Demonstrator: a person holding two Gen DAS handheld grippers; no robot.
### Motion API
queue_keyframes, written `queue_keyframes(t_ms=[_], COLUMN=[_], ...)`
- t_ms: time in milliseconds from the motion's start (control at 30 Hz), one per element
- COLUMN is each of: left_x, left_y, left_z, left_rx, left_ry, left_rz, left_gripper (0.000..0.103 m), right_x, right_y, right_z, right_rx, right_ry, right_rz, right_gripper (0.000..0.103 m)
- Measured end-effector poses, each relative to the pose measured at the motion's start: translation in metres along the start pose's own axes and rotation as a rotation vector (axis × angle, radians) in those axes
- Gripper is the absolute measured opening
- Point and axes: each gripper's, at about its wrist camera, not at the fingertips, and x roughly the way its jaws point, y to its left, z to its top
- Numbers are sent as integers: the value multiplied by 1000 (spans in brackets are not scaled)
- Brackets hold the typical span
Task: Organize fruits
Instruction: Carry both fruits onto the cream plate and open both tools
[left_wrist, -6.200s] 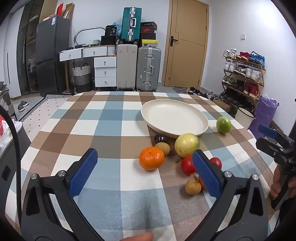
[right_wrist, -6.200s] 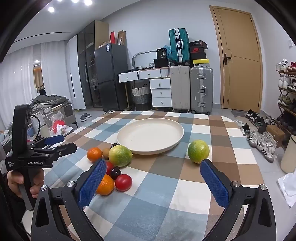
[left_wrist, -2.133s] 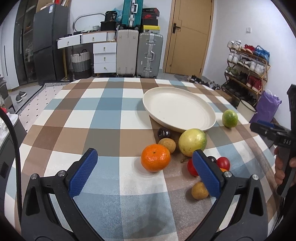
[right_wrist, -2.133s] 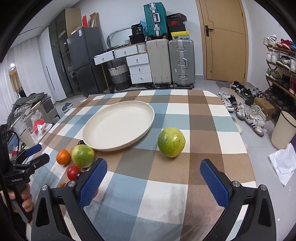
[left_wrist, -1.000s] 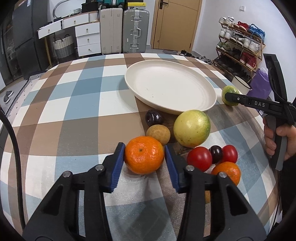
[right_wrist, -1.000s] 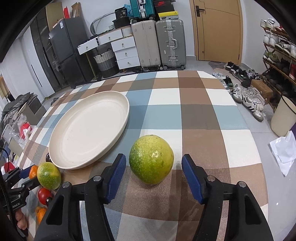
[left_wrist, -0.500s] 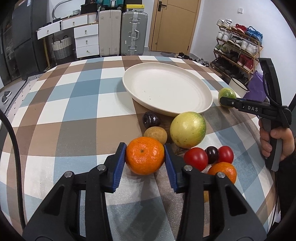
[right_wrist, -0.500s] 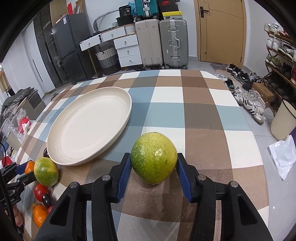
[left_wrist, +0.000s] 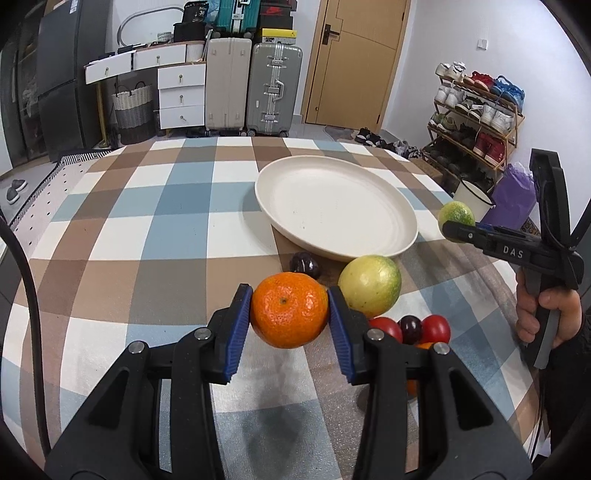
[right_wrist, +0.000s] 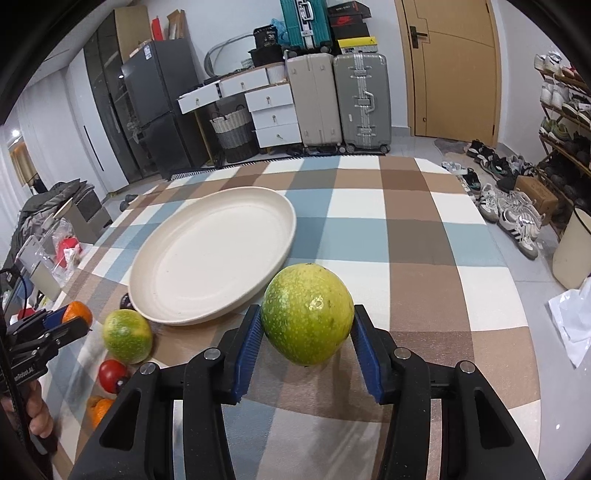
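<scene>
My left gripper (left_wrist: 290, 314) is shut on an orange mandarin (left_wrist: 290, 308) and holds it above the checked tablecloth, in front of the cream plate (left_wrist: 334, 208). My right gripper (right_wrist: 306, 338) is shut on a green citrus fruit (right_wrist: 308, 312), lifted just off the cloth to the right of the plate (right_wrist: 210, 254). On the cloth near the plate lie a yellow-green fruit (left_wrist: 369, 286), a dark plum (left_wrist: 304, 264), two red tomatoes (left_wrist: 436, 328) with a dark fruit between them, and another orange (right_wrist: 99, 410).
The plate holds nothing. The table's right edge drops to the floor beside a shoe rack (left_wrist: 476, 122) and a white bin (right_wrist: 574, 253). Suitcases (left_wrist: 251, 85) and drawers stand beyond the far edge.
Both grippers have lifted their fruit a little off the cloth. The mandarin now hides the small brown fruit behind it. The right gripper's green fruit sits higher and closer to the plate.
</scene>
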Motion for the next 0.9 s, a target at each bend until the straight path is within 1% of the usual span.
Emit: queue_keyframes(t_ms=[300,500,700,900], left_x=[-7,-3,9,29], left_y=[-9,-14,-21,-25], left_z=[20,33,46,55], left_rx=[3,6,19,23], left_ry=[-51,-66,-71,-60], left_rz=[28,44,52,50], left_gripper=[38,38,38,38], right_x=[-17,-18,-13,-2], right_y=[28,44,56,65], right_z=[3,7,9,14], right_rx=[-45,-70,-81,-90], right_ry=[-29,-21,-2,19], right_rz=[78,118,147,165], right_gripper=[49,49,49,49])
